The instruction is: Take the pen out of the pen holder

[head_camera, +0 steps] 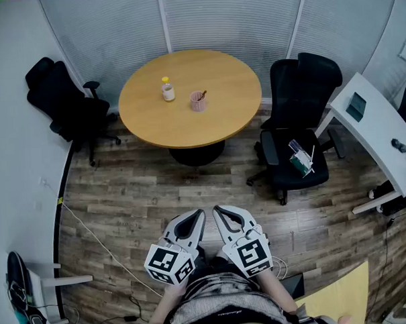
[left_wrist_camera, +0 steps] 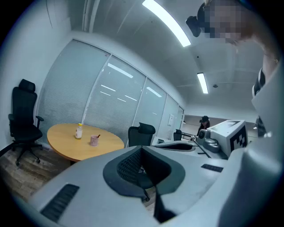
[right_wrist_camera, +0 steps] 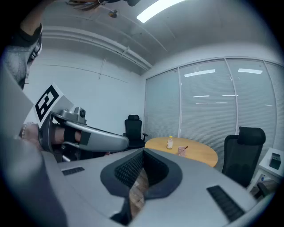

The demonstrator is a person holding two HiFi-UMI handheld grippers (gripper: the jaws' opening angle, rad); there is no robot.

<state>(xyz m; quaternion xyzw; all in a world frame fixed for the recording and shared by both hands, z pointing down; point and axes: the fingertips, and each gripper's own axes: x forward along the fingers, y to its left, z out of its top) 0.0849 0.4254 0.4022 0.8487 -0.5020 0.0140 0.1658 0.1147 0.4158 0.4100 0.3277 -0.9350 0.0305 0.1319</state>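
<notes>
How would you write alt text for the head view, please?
Seen from above, a person holds the left tongs and right tongs shut and empty near their body, far from a round wooden table bearing a pink pen holder with a pen, beside a small bottle.

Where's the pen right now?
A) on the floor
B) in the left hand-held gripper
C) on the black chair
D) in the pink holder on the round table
D: the pen sticks out of the holder on the table, next to the bottle. The left hand-held gripper and right hand-held gripper are far back by the person, with nothing between the jaws.
</notes>
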